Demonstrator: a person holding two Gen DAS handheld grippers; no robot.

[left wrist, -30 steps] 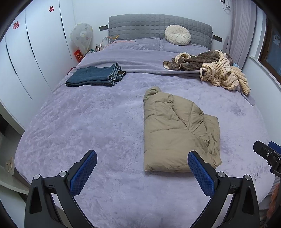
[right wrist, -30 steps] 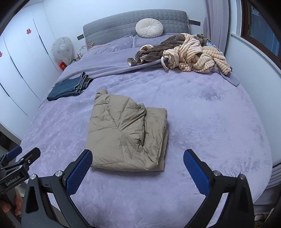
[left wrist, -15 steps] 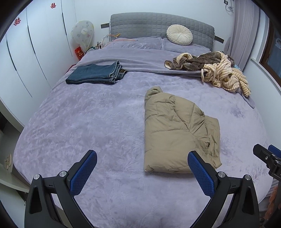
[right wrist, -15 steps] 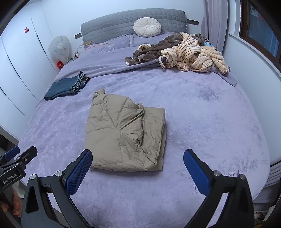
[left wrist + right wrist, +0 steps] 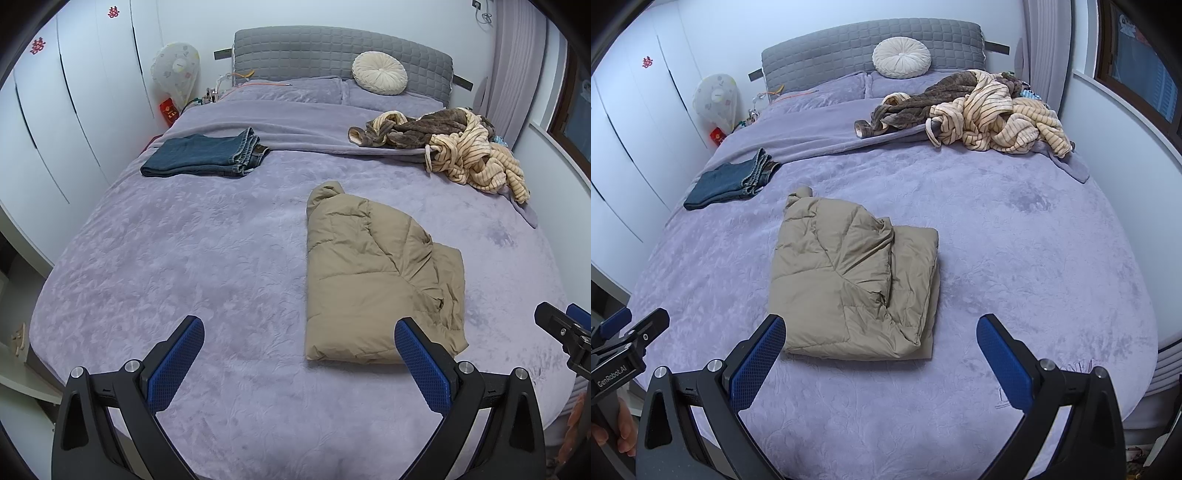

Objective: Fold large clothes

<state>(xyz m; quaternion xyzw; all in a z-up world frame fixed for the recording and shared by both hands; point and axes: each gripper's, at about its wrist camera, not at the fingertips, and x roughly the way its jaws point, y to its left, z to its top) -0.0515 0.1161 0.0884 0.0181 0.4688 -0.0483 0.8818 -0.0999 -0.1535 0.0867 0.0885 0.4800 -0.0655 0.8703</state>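
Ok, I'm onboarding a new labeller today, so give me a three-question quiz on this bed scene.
1. True or false: the jacket is folded.
2. Which lies nearer the headboard: A) jeans B) jacket?
3. Fill in: both the left gripper and right gripper are ____.

Key: 1 true; 2 A; 3 open.

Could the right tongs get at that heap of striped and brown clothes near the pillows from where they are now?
Probably, but not without moving in. The right tongs hang open at the foot of the bed; the heap lies far off, with only bare blanket between, and the folded tan jacket sits left of that path.
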